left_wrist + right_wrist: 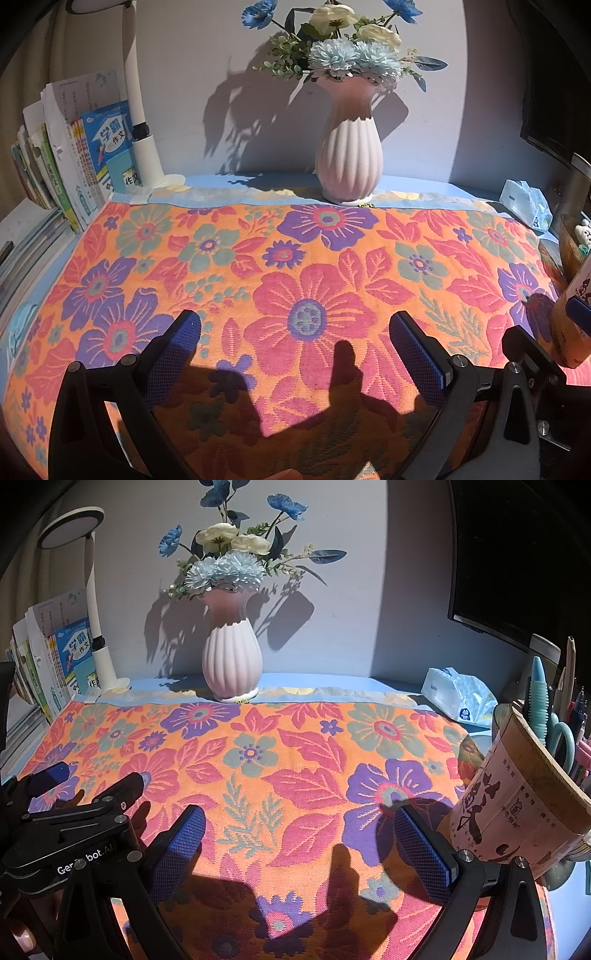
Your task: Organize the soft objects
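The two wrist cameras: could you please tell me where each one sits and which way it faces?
Left wrist: low over the near edge of the towel, facing the vase and wall; its own open left gripper shows, with the right gripper at the right edge.
Right wrist: beside it to the right, facing the same way; its open right gripper shows, with the left gripper at lower left and the pen holder close on the right.
Shared: towel, vase, lamp, books, tissue pack.
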Action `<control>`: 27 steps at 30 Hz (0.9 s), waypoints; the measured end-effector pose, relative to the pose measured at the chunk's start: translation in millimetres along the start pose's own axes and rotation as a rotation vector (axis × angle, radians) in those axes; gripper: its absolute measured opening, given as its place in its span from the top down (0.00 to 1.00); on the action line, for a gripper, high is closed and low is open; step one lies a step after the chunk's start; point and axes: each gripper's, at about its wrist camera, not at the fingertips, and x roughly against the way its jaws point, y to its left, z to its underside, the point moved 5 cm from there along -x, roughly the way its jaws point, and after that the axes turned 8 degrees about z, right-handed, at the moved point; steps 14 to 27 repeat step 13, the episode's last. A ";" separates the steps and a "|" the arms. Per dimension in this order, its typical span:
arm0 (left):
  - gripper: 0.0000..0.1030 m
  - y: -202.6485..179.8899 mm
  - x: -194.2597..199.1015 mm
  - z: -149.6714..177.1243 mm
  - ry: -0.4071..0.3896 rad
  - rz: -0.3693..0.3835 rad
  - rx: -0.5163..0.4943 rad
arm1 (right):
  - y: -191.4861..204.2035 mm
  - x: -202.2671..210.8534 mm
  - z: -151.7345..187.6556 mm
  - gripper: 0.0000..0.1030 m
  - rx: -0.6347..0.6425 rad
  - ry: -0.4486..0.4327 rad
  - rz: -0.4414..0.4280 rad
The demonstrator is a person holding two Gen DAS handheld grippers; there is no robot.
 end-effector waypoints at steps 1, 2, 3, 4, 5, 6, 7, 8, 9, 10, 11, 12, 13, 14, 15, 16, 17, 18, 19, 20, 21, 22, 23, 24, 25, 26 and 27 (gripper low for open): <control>0.01 -0.4 0.0 0.0 0.000 0.000 0.000 | 0.1 -0.2 0.0 0.01 0.000 0.000 0.000; 0.01 -0.1 -0.1 -0.1 0.001 0.001 0.001 | 0.3 -0.2 -0.2 0.01 0.000 0.001 0.000; 0.01 -0.9 -0.2 -0.1 0.003 0.000 0.001 | 0.4 -0.2 -0.2 0.01 0.000 0.001 0.000; 0.01 -0.3 -0.3 -0.2 0.005 0.002 0.004 | 0.5 -0.2 -0.2 0.01 0.000 0.001 0.001; 0.01 0.6 0.0 -0.4 0.004 0.007 0.009 | 0.7 -0.5 -0.1 0.01 0.000 0.001 0.001; 0.01 1.9 0.2 -0.8 0.002 0.008 0.016 | 0.7 -0.5 -0.1 0.01 0.001 0.001 0.000; 0.01 3.7 0.7 -0.9 -0.001 0.003 0.026 | 0.7 -0.6 -0.1 0.01 0.001 0.001 0.000; 0.01 6.4 1.2 -1.6 -0.007 -0.005 0.036 | 0.7 -0.5 0.0 0.01 0.000 0.001 0.001; 0.01 10.7 4.4 -2.6 -0.028 -0.025 0.052 | 0.6 -0.5 0.1 0.01 0.000 0.001 0.002; 0.01 13.4 7.5 -3.6 -0.047 -0.035 0.060 | 0.5 -0.7 -0.2 0.01 0.000 0.001 0.001; 0.01 14.2 8.7 -4.2 -0.055 -0.037 0.063 | 0.4 -0.6 0.2 0.01 0.000 0.001 0.001; 0.01 14.8 8.5 -4.1 -0.053 -0.035 0.065 | 0.5 -0.9 0.5 0.01 0.001 0.000 0.001; 0.01 14.8 6.7 -4.0 -0.043 -0.032 0.062 | 0.7 -0.9 0.9 0.01 0.001 0.000 0.001; 0.01 14.8 6.7 -4.0 -0.043 -0.032 0.062 | 0.7 -0.9 0.9 0.01 0.001 0.000 0.001; 0.01 14.8 6.7 -4.0 -0.043 -0.032 0.062 | 0.7 -0.9 0.9 0.01 0.001 0.000 0.001; 0.01 14.8 6.7 -4.0 -0.043 -0.032 0.062 | 0.7 -0.9 0.9 0.01 0.001 0.000 0.001; 0.01 14.8 6.7 -4.0 -0.043 -0.032 0.062 | 0.7 -0.9 0.9 0.01 0.001 0.000 0.001; 0.01 14.8 6.7 -4.0 -0.043 -0.032 0.062 | 0.7 -0.9 0.9 0.01 0.001 0.000 0.001; 0.01 14.8 6.7 -4.0 -0.043 -0.032 0.062 | 0.7 -0.9 0.9 0.01 0.001 0.000 0.001; 0.01 14.8 6.7 -4.0 -0.043 -0.032 0.062 | 0.7 -0.9 0.9 0.01 0.001 0.000 0.001; 0.01 14.8 6.7 -4.0 -0.043 -0.032 0.062 | 0.7 -0.9 0.9 0.01 0.001 0.000 0.001; 0.01 14.8 6.7 -4.0 -0.043 -0.032 0.062 | 0.7 -0.9 0.9 0.01 0.001 0.000 0.001; 0.01 14.8 6.7 -4.0 -0.043 -0.032 0.062 | 0.7 -0.9 0.9 0.01 0.001 0.000 0.001; 0.01 14.8 6.7 -4.0 -0.043 -0.032 0.062 | 0.7 -0.9 0.9 0.01 0.001 0.000 0.001; 0.01 14.8 6.7 -4.0 -0.043 -0.032 0.062 | 0.7 -0.9 0.9 0.01 0.001 0.000 0.001; 0.01 14.8 6.7 -4.0 -0.043 -0.032 0.062 | 0.7 -0.9 0.9 0.01 0.001 0.000 0.001; 0.01 14.8 6.7 -4.0 -0.043 -0.032 0.062 | 0.7 -0.9 0.9 0.01 0.001 0.000 0.001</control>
